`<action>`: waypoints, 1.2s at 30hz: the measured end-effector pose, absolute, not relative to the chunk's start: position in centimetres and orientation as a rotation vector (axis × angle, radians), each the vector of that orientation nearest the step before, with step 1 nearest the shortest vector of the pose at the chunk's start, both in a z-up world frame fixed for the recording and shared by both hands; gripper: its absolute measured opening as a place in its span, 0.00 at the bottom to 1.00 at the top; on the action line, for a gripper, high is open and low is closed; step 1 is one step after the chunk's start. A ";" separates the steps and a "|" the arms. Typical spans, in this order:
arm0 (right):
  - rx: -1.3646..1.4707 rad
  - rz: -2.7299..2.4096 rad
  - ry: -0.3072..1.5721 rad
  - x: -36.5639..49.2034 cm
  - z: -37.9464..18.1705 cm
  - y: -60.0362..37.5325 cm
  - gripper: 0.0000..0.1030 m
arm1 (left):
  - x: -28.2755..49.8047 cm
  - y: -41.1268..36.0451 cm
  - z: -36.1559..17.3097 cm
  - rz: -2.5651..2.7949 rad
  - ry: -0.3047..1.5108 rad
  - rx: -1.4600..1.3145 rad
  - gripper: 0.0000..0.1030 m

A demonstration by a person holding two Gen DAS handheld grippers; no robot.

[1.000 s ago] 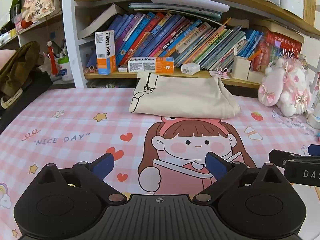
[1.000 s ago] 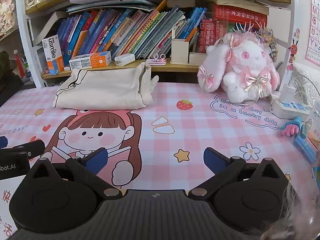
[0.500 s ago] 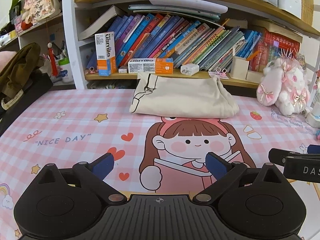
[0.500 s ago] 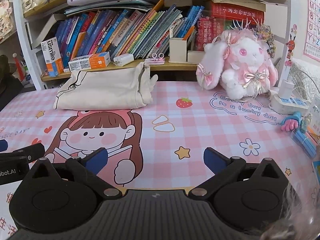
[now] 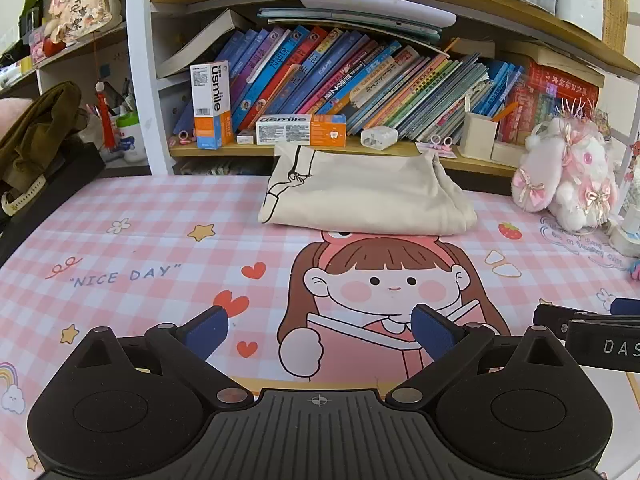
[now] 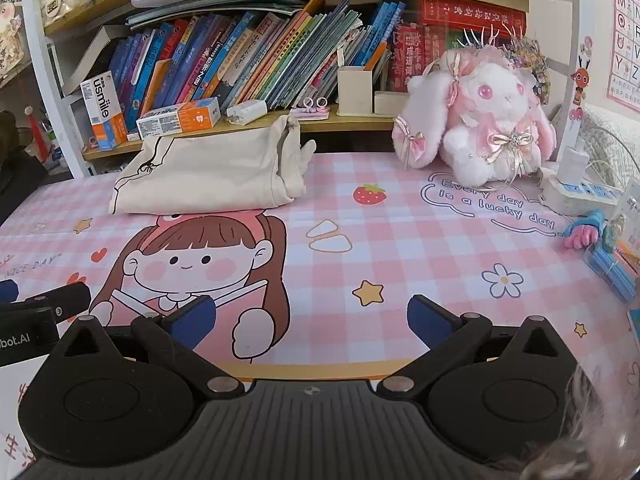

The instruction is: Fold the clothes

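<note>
A folded cream garment [image 5: 368, 192] with a black line drawing lies at the back of the pink checked mat [image 5: 132, 248], just under the bookshelf; the right wrist view shows the garment [image 6: 208, 172] at upper left. My left gripper [image 5: 320, 330] hovers open over the mat's near edge, well short of the garment, with nothing between its blue pads. My right gripper [image 6: 312, 318] is also open and empty, near the mat's front edge. Each gripper shows at the side of the other's view.
A bookshelf [image 5: 360, 148] packed with books and toothpaste boxes runs behind the mat. A pink plush rabbit [image 6: 480, 120] sits at back right, beside a power strip [image 6: 580, 194] and small toys. An olive bag [image 5: 36, 132] rests at the left.
Both views have shifted only slightly; the grippers stay open and the garment has not moved.
</note>
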State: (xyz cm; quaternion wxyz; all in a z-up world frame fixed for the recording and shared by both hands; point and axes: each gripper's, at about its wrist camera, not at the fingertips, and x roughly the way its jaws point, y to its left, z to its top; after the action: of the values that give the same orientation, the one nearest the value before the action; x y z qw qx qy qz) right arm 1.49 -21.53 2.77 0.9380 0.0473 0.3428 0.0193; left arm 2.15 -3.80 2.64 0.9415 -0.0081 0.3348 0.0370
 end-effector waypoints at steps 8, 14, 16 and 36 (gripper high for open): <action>0.090 0.044 0.697 1.6 2.8 -21.3 1.00 | 2.3 -3.8 2.4 0.081 0.696 -0.012 0.96; 0.086 0.046 0.694 1.6 2.8 -21.3 1.00 | 2.4 -3.6 2.4 0.085 0.695 -0.021 0.96; 0.087 0.045 0.695 1.6 2.8 -21.3 1.00 | 2.4 -3.7 2.4 0.087 0.694 -0.020 0.96; 0.073 0.051 0.705 2.1 2.5 -21.2 1.00 | 2.7 -3.8 2.2 0.085 0.697 -0.017 0.96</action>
State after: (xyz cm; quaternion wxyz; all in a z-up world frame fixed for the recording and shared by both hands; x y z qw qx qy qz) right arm 2.11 -21.19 2.54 0.9375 0.0355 0.3451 0.0251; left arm 2.74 -3.83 2.17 0.9390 -0.0083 0.3414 0.0419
